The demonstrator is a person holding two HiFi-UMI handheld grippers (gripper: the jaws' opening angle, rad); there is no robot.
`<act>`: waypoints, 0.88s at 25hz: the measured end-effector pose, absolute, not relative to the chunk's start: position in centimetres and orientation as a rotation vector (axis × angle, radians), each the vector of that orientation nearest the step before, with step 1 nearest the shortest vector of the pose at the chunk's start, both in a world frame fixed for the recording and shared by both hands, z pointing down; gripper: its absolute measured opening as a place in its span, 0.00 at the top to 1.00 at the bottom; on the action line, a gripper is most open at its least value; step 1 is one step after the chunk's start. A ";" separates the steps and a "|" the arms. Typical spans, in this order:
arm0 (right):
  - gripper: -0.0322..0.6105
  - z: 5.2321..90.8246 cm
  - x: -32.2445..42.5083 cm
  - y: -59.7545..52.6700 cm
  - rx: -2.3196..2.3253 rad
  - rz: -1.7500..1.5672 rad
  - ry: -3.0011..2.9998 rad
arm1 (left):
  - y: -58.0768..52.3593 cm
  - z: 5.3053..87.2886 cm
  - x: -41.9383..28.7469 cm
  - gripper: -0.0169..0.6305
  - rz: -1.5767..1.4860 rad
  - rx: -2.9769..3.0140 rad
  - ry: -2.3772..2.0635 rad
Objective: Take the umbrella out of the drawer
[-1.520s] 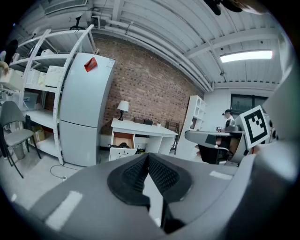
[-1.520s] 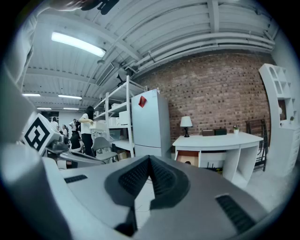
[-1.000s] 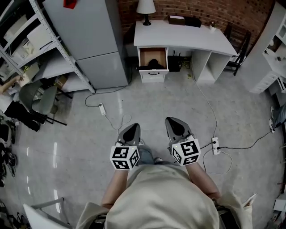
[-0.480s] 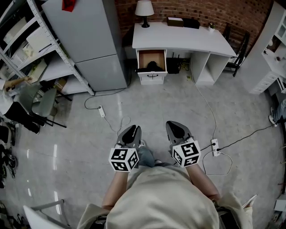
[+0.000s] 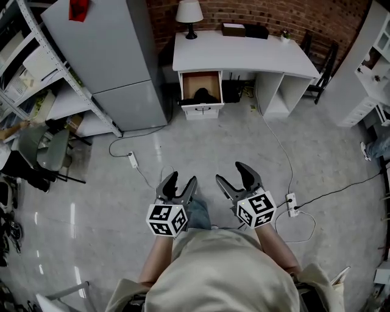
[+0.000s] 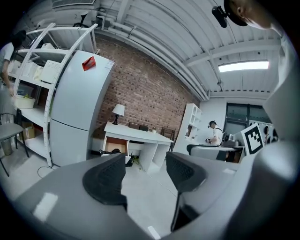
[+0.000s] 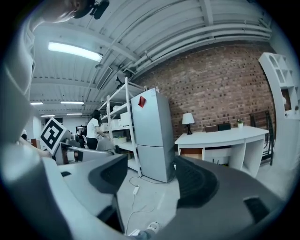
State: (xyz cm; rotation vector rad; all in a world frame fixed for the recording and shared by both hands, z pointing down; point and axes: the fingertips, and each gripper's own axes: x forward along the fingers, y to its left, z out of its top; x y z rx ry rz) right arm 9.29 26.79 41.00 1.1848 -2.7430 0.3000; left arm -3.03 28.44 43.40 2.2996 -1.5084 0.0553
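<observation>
Far ahead, a white desk has its left drawer pulled open, with the dark umbrella lying inside. Both grippers are held out in front of me above the grey floor, well short of the desk. The jaws of the left gripper are opening, with nothing between them. The right gripper is opening wider, also empty. In the left gripper view the left gripper frames the open drawer and a dark shape in it. The right gripper points toward the desk.
A grey fridge and metal shelving stand at the left, with a chair below them. A power strip and cables lie on the floor by my right gripper. White shelves stand at the right. A lamp sits on the desk.
Both grippers were shut and now have their jaws spread apart. The desk and floor have shifted a little in the head view as I moved.
</observation>
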 end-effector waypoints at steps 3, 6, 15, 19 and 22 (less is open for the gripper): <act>0.43 41.2 8.9 23.5 1.199 0.341 -2.746 | 25.1 43.9 -3.5 0.54 0.077 2.308 -1.489; 0.42 41.2 8.2 19.8 1.207 0.347 -2.740 | 21.3 44.0 -4.0 0.51 0.094 2.322 -1.472; 0.42 39.7 3.3 8.5 1.224 0.352 -2.740 | 9.5 42.9 -7.6 0.50 0.100 2.364 -1.388; 0.42 39.5 1.3 3.6 1.266 0.370 -2.732 | 4.8 43.1 -9.4 0.50 0.114 2.380 -1.336; 0.42 39.3 -0.3 0.3 1.289 0.387 -2.732 | 1.6 43.3 -10.8 0.50 0.132 2.395 -1.300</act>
